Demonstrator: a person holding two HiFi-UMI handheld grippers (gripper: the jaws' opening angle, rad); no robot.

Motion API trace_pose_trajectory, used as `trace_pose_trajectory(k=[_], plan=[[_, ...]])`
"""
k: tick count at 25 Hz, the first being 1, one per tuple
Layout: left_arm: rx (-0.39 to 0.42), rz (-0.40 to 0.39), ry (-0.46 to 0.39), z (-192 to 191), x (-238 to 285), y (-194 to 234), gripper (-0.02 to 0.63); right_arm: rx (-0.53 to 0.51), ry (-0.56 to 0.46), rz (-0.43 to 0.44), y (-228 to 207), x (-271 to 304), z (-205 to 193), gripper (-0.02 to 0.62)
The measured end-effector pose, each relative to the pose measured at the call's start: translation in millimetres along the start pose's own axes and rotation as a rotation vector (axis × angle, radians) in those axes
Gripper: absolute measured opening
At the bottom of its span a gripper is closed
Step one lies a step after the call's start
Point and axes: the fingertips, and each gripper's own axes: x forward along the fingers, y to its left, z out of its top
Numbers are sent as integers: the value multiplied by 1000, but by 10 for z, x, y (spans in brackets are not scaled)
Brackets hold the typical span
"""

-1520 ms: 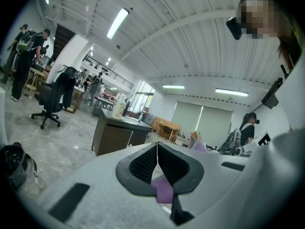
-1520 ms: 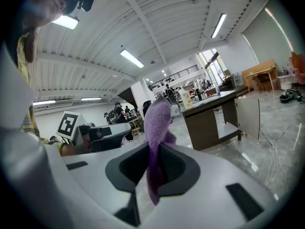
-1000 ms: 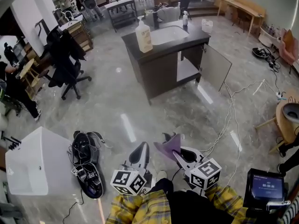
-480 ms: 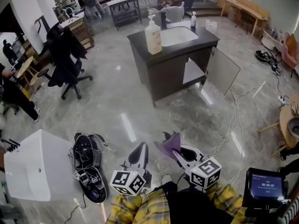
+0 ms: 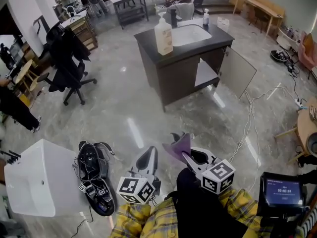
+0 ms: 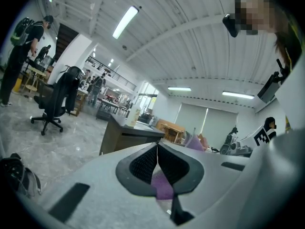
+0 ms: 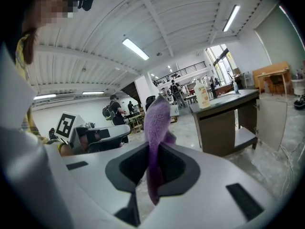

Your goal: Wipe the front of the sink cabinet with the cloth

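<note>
While the person's hands are hidden behind yellow checked clothing (image 5: 148,221), the right tongs (image 5: 182,151) grip the purple cloth (image 5: 178,145) and the left tongs (image 5: 148,158) are closed, empty. The sink cabinet (image 5: 178,78) stands well apart, slightly nearer than before.

The grey marbled floor (image 5: 124,113) carries the dark sink cabinet (image 5: 173,81). Its tabletop (image 5: 147,42) holds a pump bottle (image 5: 163,36) at the left end and a small spray bottle (image 5: 204,18) behind the basin. A black office chair (image 5: 67,58) stands left of the cabinet. A white box (image 5: 39,177) and a black bag (image 5: 91,162) lie well in front of the cabinet, to its left. A white cable (image 5: 247,118) trails to its right.
</note>
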Motion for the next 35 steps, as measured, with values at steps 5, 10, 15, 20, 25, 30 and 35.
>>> trace_pose_trajectory(k=[5,10,15,20,25,30,35], plan=[[4,2,-8,51,114,22,8,-13,-4,13,-86,105,115,41],[4,19,-10,55,312,116,8,-7,-3,30,-239,295,142,41],[-2,33,-10,109,627,166,8,-7,7,52,-472,452,265,41],[6,78,-40,168,1231,196,8,-1,30,69,-1016,586,405,41],[-2,66,-36,156,1327,161,8,3,39,68,-1101,596,427,41],[-4,99,-55,213,1714,166,8,-13,49,93,-1471,686,580,41],[-3,130,-67,255,2302,141,8,-34,54,119,-2017,777,815,41]])
